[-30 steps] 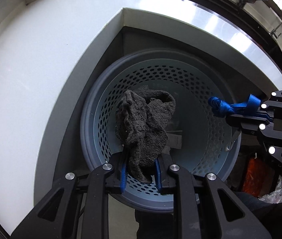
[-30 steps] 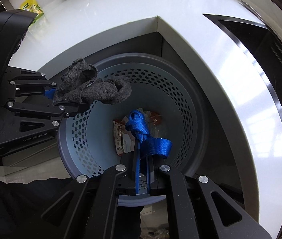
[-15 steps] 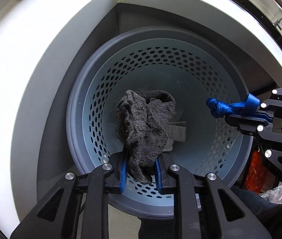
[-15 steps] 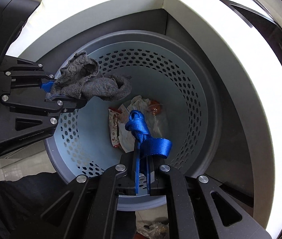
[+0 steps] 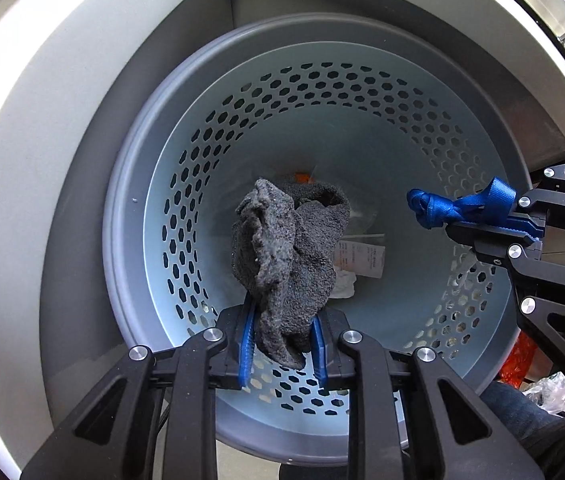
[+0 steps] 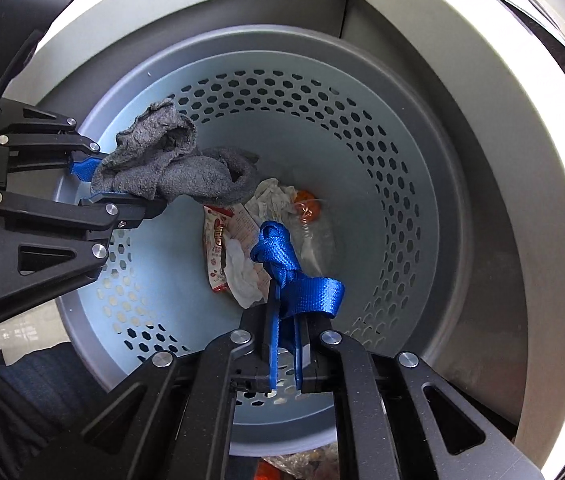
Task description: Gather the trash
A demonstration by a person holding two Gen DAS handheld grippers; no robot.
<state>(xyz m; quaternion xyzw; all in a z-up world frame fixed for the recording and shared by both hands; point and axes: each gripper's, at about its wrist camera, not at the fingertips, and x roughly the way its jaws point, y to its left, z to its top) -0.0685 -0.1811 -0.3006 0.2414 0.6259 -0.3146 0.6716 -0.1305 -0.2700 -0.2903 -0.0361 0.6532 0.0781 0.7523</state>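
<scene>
You are holding both tools straight down over the mouth of the pale blue perforated bin [image 5: 210, 184], which is standing in the corner notch of the white tabletop [image 5: 42, 128]. The only writing showing is small print on a white slip [image 5: 362, 258] and on a red-and-white snack wrapper [image 6: 218, 240] at the bin's bottom, and it is too small to read. On the left, your left tool [image 5: 282, 344] is pinching a crumpled dark grey terry sock [image 5: 282, 248] between its blue pads, and its jaws are easing apart while the sock is sitting between them, the fabric bunching out over the bin's interior. Below, crumpled white tissue [image 6: 246, 276], an orange-capped clear item [image 6: 306, 204] and the wrapper are lying on the bin floor. On the right, your right tool [image 6: 284, 356] is clamping tight on a knotted bright blue webbing strap [image 6: 282, 256], whose knot and flat loop are sticking out past the fingertips above the trash. Both tools are sitting just inside the rim, on opposite sides, well apart.
</scene>
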